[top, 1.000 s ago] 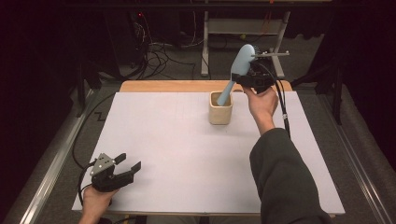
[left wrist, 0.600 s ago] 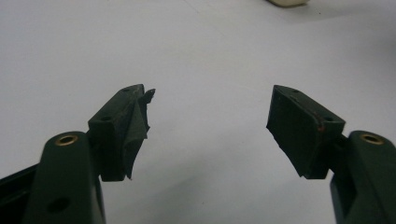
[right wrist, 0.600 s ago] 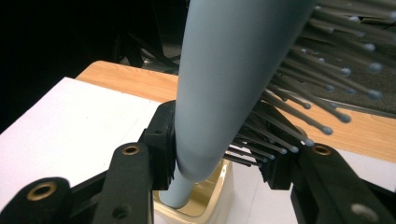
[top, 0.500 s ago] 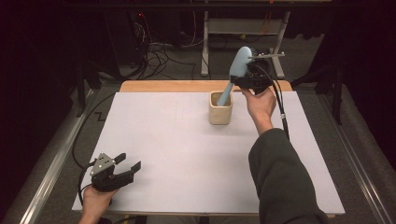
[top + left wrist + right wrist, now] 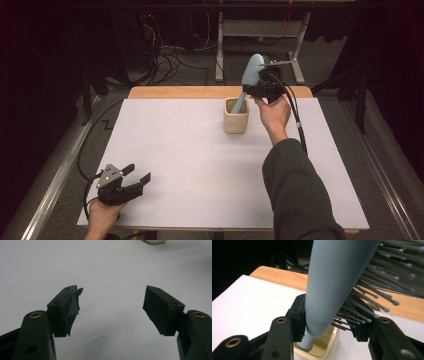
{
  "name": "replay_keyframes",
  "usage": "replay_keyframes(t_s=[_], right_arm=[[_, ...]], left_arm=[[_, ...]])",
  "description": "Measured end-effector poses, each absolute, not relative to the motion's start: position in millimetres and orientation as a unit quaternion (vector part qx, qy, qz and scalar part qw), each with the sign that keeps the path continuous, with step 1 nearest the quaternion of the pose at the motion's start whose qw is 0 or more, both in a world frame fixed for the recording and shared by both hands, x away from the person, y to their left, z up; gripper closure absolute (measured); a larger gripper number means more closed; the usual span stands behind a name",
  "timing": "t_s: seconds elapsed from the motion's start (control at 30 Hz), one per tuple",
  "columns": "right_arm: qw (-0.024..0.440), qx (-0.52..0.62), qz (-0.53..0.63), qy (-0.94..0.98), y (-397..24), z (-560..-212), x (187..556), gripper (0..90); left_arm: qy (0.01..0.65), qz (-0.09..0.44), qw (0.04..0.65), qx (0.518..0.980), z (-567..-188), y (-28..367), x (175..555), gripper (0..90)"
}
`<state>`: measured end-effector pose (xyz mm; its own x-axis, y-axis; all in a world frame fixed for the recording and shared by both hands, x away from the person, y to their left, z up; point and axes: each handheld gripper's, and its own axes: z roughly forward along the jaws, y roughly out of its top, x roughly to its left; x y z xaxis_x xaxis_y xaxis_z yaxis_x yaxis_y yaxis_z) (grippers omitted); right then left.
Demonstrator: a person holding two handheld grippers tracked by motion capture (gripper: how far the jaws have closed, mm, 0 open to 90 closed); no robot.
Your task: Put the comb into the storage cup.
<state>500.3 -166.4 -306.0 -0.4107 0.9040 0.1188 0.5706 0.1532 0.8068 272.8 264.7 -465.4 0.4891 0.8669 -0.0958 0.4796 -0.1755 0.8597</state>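
one hairbrush (image 5: pixel 251 75), one cup (image 5: pixel 235 120), two claws

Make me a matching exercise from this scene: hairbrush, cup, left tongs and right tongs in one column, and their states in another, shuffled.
Things:
1. hairbrush
2. cup
3. left tongs
4. right tongs

States:
A. open, nothing between them
B. stands on the white table, beige
C. pale blue, handle end down in the cup
D. closed on the hairbrush

Pairs: 1-C, 2-B, 3-A, 4-D
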Motion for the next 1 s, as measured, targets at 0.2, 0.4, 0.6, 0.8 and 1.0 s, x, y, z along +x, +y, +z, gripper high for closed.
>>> replay_keyframes(t_s=[0.2,0.4,0.6,0.8,1.0], right_arm=[[0.198,0.503,0.404,0.738,-160,-314,502,55.0],[0.199,0.501,0.4,0.742,-156,-318,503,54.8],[0.197,0.502,0.394,0.744,-154,-322,503,54.6],[0.197,0.502,0.388,0.748,-151,-325,504,54.5],[0.195,0.502,0.384,0.75,-150,-327,504,54.3]], left_arm=[[0.459,0.217,0.452,0.733,-465,266,272,29.3],[0.458,0.217,0.454,0.733,-465,265,272,29.3],[0.46,0.221,0.455,0.729,-465,266,272,29.1],[0.462,0.22,0.456,0.729,-464,267,272,29.2],[0.461,0.219,0.455,0.73,-465,267,273,29.2]])
